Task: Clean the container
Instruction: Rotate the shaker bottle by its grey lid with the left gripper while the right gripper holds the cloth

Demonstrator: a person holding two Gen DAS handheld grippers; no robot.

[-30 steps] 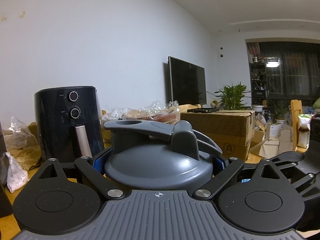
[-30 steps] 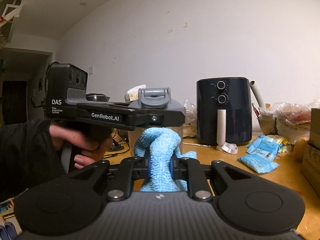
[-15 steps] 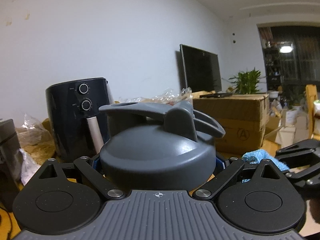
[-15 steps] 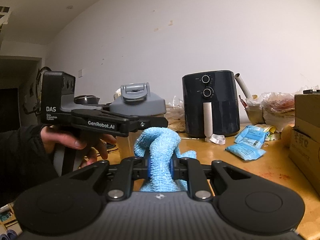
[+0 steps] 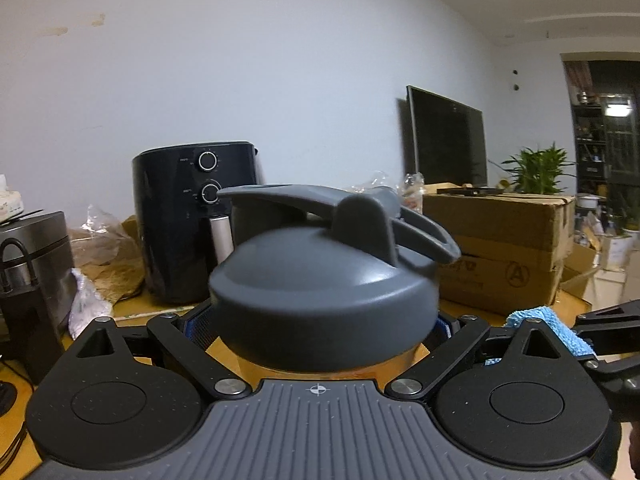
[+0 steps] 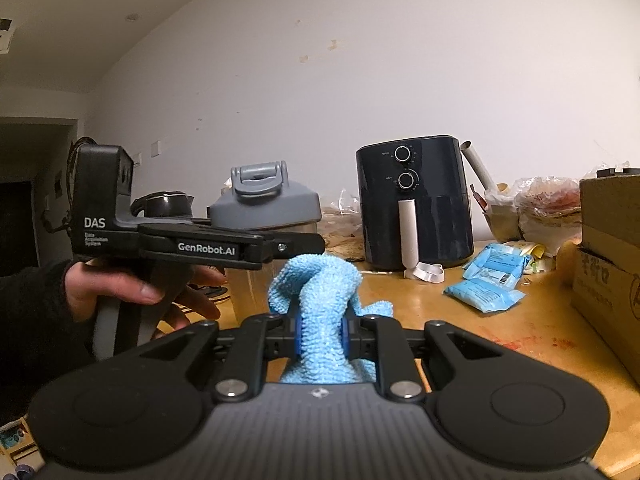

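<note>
The container is a clear jar with a grey lid (image 5: 320,304) and a flip handle. My left gripper (image 5: 320,332) is shut on the jar just under the lid and holds it upright. In the right wrist view the jar (image 6: 266,208) stands left of centre, clamped by the left gripper (image 6: 288,248). My right gripper (image 6: 320,332) is shut on a light blue cloth (image 6: 320,292), held just right of the jar, close to its side. The cloth also shows at the right edge of the left wrist view (image 5: 548,324).
A black air fryer (image 6: 414,204) stands at the back of the wooden table (image 6: 500,328). Blue packets (image 6: 488,276) lie right of it. A cardboard box (image 6: 608,264) is at the far right, plastic bags (image 5: 104,252) and a grey appliance (image 5: 32,256) on the left.
The left gripper has turned left with the jar, so the air fryer moved towards centre. The right gripper with the cloth has drawn nearer the jar and now shows in the left view.
</note>
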